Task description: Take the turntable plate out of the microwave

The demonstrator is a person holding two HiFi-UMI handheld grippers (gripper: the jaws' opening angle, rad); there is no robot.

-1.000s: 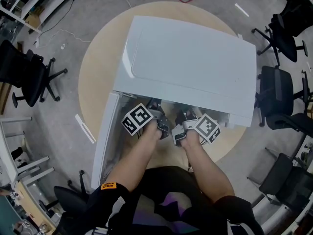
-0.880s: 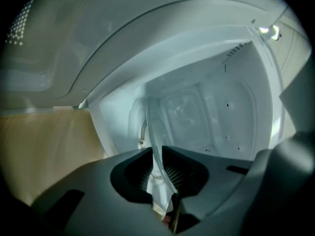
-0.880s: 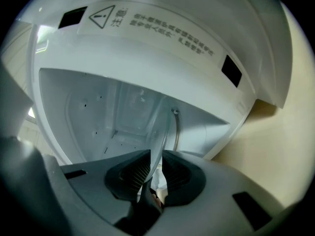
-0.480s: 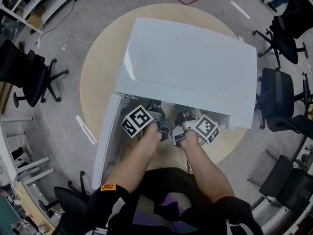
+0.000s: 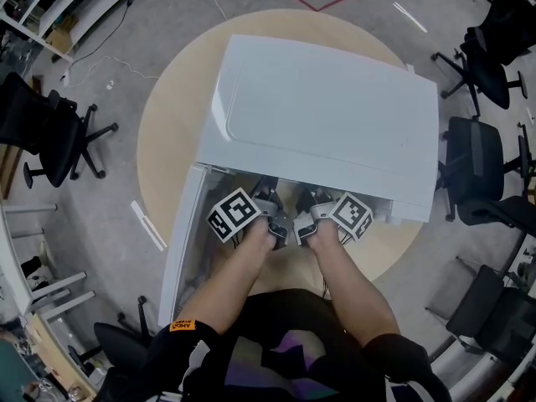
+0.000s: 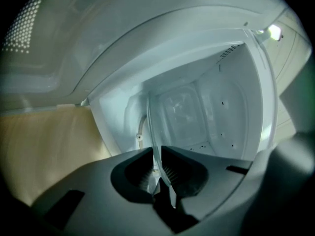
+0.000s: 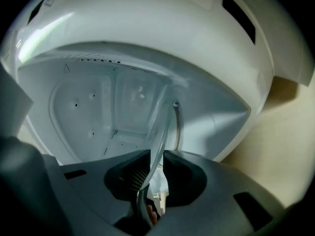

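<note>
Round table [image 5: 167, 124], white microwave [image 5: 327, 107], left tool [image 6: 158, 167] and right tool [image 7: 156, 168] clamped on glass turntable plate [image 6: 154, 132]

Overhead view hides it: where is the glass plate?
Both gripper views show the glass plate in the open front of the microwave, its near rim clamped by the left gripper and the right gripper.

Bright, even light; fisheye warp, dark corners
</note>
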